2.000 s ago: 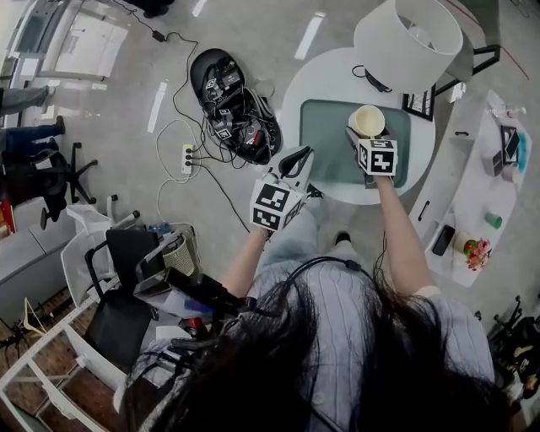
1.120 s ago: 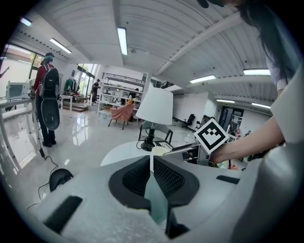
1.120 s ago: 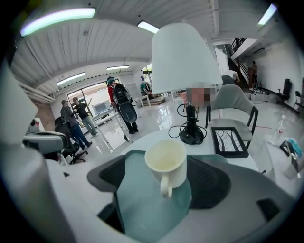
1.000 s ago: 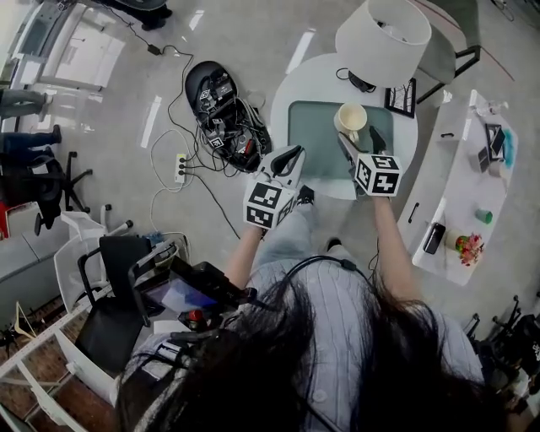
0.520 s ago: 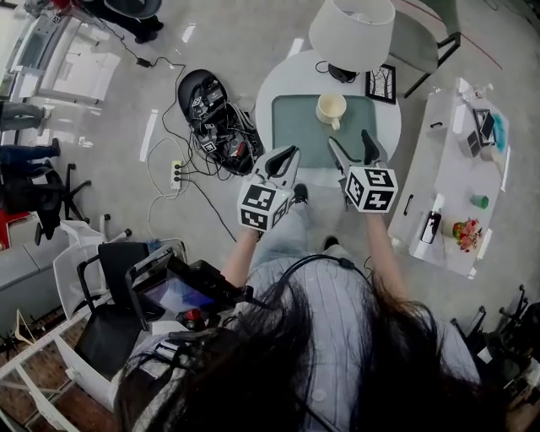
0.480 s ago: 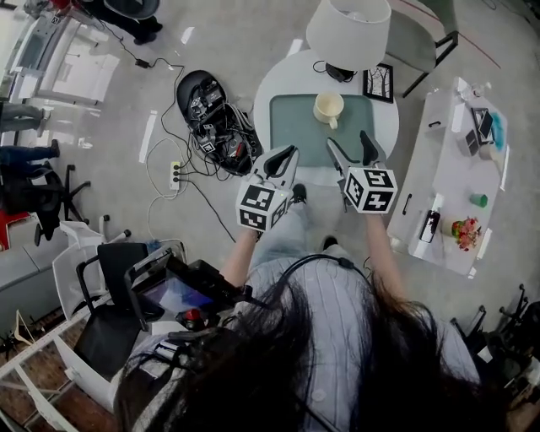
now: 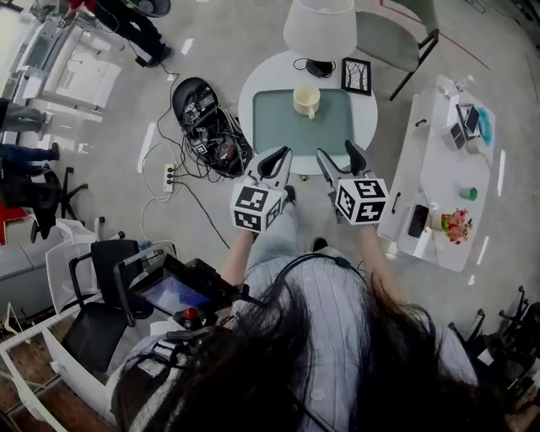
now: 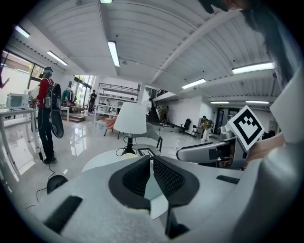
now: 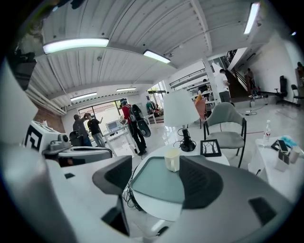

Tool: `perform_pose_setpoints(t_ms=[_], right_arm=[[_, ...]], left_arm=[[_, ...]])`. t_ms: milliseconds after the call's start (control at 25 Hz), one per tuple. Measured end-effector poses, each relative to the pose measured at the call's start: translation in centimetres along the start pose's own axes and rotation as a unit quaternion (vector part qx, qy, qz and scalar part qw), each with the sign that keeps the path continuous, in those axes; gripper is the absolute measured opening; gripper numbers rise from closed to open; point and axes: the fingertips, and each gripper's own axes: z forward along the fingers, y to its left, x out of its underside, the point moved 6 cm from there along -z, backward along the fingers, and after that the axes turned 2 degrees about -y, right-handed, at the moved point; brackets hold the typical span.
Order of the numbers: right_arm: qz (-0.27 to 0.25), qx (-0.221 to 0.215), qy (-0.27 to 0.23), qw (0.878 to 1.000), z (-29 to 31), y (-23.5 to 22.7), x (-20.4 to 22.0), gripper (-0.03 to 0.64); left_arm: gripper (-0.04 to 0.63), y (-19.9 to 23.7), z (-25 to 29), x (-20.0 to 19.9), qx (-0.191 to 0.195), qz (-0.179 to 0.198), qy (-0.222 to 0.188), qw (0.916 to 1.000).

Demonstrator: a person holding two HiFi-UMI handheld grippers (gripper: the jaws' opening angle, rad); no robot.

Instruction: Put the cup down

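A cream cup (image 7: 305, 99) stands upright on the green mat (image 7: 287, 126) of the round white table (image 7: 253, 84), with nothing touching it. My right gripper (image 7: 337, 152) hovers off the table's near edge, well short of the cup. It is open; its jaws have just been closing a little, with nothing between them. In the right gripper view the cup (image 9: 172, 160) shows far ahead beyond the jaws of my right gripper (image 9: 156, 163). My left gripper (image 7: 272, 156) hangs beside it, its pads meeting at the tips. In its own view the left gripper (image 8: 151, 161) holds nothing.
A white lamp (image 7: 319, 25) and a small picture frame (image 7: 357, 76) stand at the table's far side. A black bag with cables (image 7: 211, 118) lies on the floor to the left. A chair (image 7: 396, 38) stands beyond, a white sideboard (image 7: 447, 169) at the right.
The right gripper has let go of the cup and drawn back off the table towards the person. The left gripper pulled back with it. The cup stays on the mat.
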Motion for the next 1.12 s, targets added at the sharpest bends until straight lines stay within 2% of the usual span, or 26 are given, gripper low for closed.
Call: perform_pose_setpoints(t_ms=[360,680,1120], right_arm=[[-0.009,-0.047,-0.024,0.999,-7.0,1.2,2.0,0.203],[-0.011,-0.081,-0.022,0.996,-12.2,2.2,4.1,0.178],[0.003,-0.106,-0.011,0.994,-14.8,3.8,5.7,0.151]], left_arm=[[0.017,-6.5,-3.8,1.9,-0.034,0.007,-0.015,0.9993],[0.017,-11.7,-8.1,4.0,-0.068,-0.02,-0.024,0.9972],[0.017,-14.0,-11.4,4.0,-0.091,-0.011,-0.023,0.9955]])
